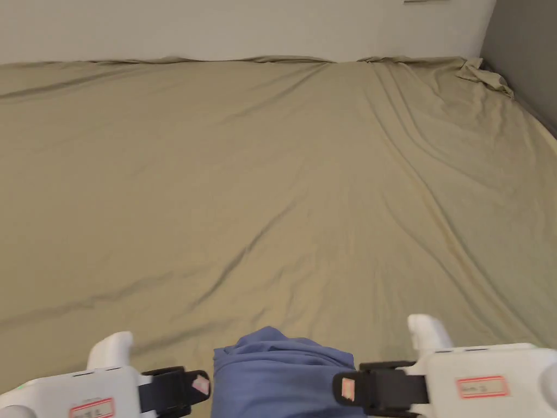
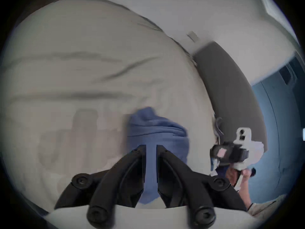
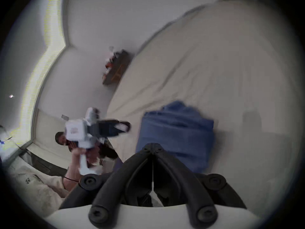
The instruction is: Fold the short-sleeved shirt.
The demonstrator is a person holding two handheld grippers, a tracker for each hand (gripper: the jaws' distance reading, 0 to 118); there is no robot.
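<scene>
Head view: the blue shirt (image 1: 283, 375) lies bunched on the bed (image 1: 272, 179) at its near edge, between the left claw (image 1: 198, 385) and right claw (image 1: 345, 389), neither touching it.

Left gripper view: own jaws parted, shirt straight ahead.

Right gripper view: own jaws clenched, empty, shirt just ahead-right.

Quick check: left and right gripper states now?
Left gripper: open, jaws apart, nothing pinched; blue shirt lies beyond.
Right gripper: shut, tips together, empty.

A wrinkled olive bedsheet (image 1: 272, 179) meets a pale wall (image 1: 217, 27) behind.
</scene>
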